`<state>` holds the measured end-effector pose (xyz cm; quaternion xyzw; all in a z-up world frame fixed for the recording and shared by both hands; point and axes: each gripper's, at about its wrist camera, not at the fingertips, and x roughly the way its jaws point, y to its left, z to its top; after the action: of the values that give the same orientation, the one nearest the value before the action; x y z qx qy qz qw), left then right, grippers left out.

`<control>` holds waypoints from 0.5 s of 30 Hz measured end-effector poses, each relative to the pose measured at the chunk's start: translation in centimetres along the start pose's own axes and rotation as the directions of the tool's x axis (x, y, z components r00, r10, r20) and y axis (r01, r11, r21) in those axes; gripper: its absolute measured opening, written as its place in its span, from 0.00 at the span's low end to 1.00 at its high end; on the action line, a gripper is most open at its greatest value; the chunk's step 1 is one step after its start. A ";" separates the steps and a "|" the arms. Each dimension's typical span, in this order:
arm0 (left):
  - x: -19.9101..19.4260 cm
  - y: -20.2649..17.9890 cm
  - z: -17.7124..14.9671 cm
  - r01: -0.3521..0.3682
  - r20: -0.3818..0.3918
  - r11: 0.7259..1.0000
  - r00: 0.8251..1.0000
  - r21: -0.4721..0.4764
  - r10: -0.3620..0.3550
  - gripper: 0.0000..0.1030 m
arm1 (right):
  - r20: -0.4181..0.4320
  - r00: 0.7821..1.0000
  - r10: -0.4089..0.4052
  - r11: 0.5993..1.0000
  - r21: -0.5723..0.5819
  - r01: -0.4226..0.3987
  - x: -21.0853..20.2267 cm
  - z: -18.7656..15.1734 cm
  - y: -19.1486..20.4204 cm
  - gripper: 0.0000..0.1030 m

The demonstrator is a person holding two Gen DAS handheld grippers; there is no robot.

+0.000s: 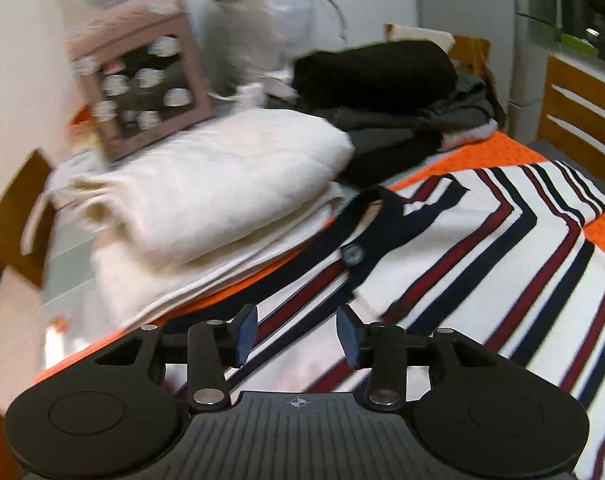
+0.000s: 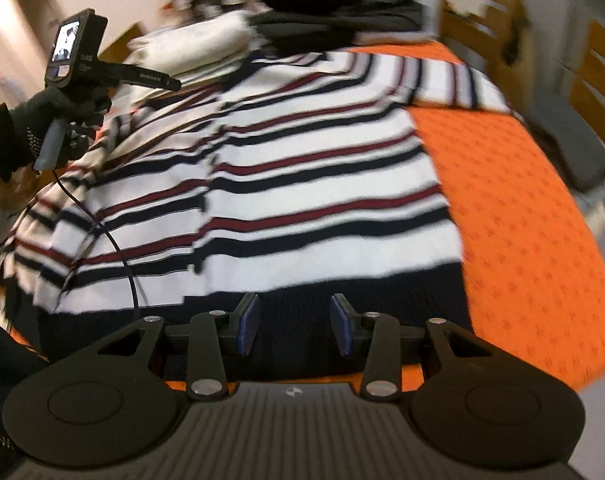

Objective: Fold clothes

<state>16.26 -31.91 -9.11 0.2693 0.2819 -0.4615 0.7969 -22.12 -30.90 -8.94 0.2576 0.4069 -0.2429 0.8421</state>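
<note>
Hovering over a striped cardigan (image 1: 482, 248), the left claw (image 1: 298, 334) has its 2 blue-padded fingers (image 1: 247, 332) apart with nothing between them. No pad touches cloth. The cardigan is white with navy and dark red stripes, spread flat on an orange cloth (image 1: 498, 152) that covers the counter. Its navy button band with 1 round button (image 1: 352, 255) lies just ahead of the left claw, slightly right of centre. The neckline opening sits further ahead.

Ahead-left of the left claw: a folded cream stack (image 1: 206, 200), its lower edge touching the cardigan near the collar. Beyond that stack, a pink box (image 1: 142, 76) with a window showing cups, tilted. Ahead-right, well beyond the collar: a pile of dark folded clothes (image 1: 390, 92). A wooden chair (image 1: 578, 120) stands at far right.

Right claw (image 2: 294, 326): fingers (image 2: 249, 326) also apart, nothing gripped. It sits above the cardigan's dark navy hem band (image 2: 342, 292), which runs directly ahead of the tips. The striped body extends away from it, 1 sleeve (image 2: 454, 80) stretched out ahead-right over the orange cloth. Ahead-left of the right claw, a gloved hand (image 2: 58, 120) holds the other gripper's handle, raised above the cardigan's left side, a cable (image 2: 114, 240) trailing down across the fabric. Both views are motion-blurred.
</note>
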 end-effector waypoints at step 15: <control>-16.3 4.2 -12.8 -0.325 -0.120 0.907 0.945 -0.268 0.304 0.49 | -0.112 0.966 0.233 0.900 -0.351 -0.258 1.2 3.9 2.5 0.44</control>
<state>10.61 -11.81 -5.91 0.2113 0.3282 -0.2711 0.8799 -17.71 -31.71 -7.19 0.1551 0.4369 -0.0467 0.8848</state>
